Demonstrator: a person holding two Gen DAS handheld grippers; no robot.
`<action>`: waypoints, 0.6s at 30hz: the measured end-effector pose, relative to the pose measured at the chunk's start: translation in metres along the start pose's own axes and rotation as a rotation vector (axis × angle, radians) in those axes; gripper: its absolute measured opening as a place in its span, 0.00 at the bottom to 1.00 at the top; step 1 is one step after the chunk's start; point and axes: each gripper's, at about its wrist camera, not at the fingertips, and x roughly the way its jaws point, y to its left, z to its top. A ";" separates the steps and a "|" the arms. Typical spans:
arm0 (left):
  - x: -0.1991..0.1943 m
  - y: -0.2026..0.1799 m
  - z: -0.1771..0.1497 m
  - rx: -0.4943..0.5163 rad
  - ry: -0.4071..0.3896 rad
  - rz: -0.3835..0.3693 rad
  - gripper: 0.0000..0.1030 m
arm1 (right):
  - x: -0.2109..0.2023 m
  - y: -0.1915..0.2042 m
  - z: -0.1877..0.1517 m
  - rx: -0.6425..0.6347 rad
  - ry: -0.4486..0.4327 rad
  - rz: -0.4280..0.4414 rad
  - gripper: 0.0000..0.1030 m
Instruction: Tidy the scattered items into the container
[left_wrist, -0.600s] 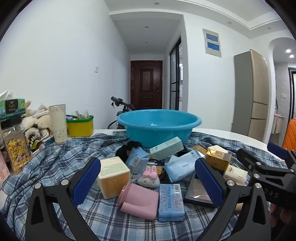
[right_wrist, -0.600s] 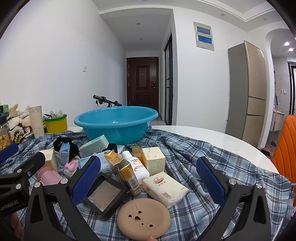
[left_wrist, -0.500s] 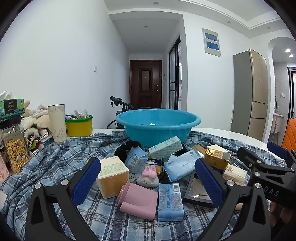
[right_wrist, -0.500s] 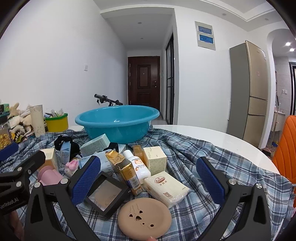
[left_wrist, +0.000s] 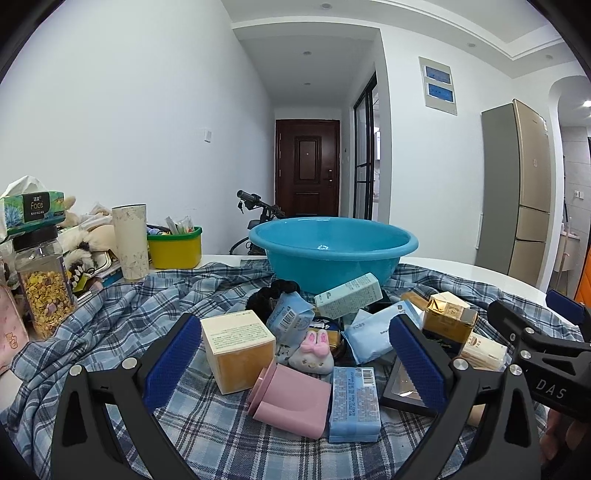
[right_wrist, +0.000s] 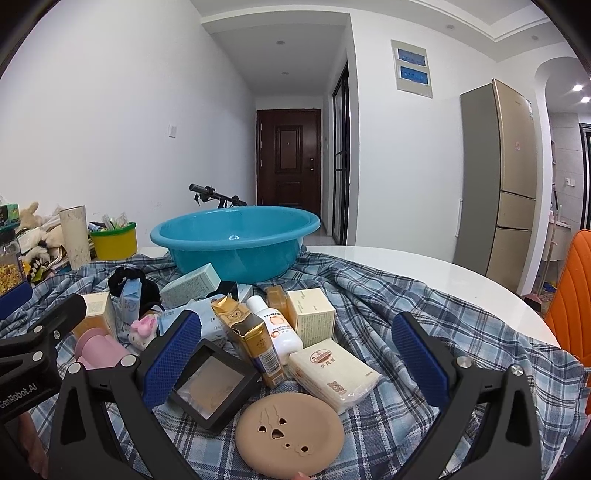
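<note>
An empty blue basin (left_wrist: 332, 251) (right_wrist: 236, 247) stands at the back of the plaid cloth (left_wrist: 122, 325). The scattered items lie in front of it. My left gripper (left_wrist: 295, 360) is open above a yellow-orange box (left_wrist: 236, 350), a pink holder (left_wrist: 291, 398), a blue packet (left_wrist: 354, 398) and a small bunny (left_wrist: 314, 350). My right gripper (right_wrist: 295, 354) is open over a black frame (right_wrist: 210, 384), a tan disc (right_wrist: 290, 428), a cream soap pack (right_wrist: 332, 369), a gold carton (right_wrist: 251, 339) and a white bottle (right_wrist: 275, 325). Neither gripper touches anything.
On the left stand a cereal jar (left_wrist: 44, 288), a tissue box (left_wrist: 33, 210), plush toys, a pale tumbler (left_wrist: 129, 240) and a yellow tub (left_wrist: 175, 247). The white table's edge (right_wrist: 461, 284) curves at the right, with an orange chair (right_wrist: 572, 295) and a fridge (right_wrist: 506, 184) beyond.
Both views have shifted only slightly. Nothing on the cloth has moved, and both grippers stay wide open.
</note>
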 end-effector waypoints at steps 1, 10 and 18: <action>0.000 0.000 0.000 0.000 -0.001 -0.001 1.00 | 0.000 0.000 0.000 -0.001 0.003 -0.001 1.00; 0.000 -0.001 -0.001 0.008 0.000 -0.001 1.00 | -0.001 -0.001 0.000 0.007 -0.005 -0.006 1.00; 0.002 -0.005 0.000 0.019 0.019 0.010 1.00 | 0.008 0.002 0.004 0.006 0.065 0.036 1.00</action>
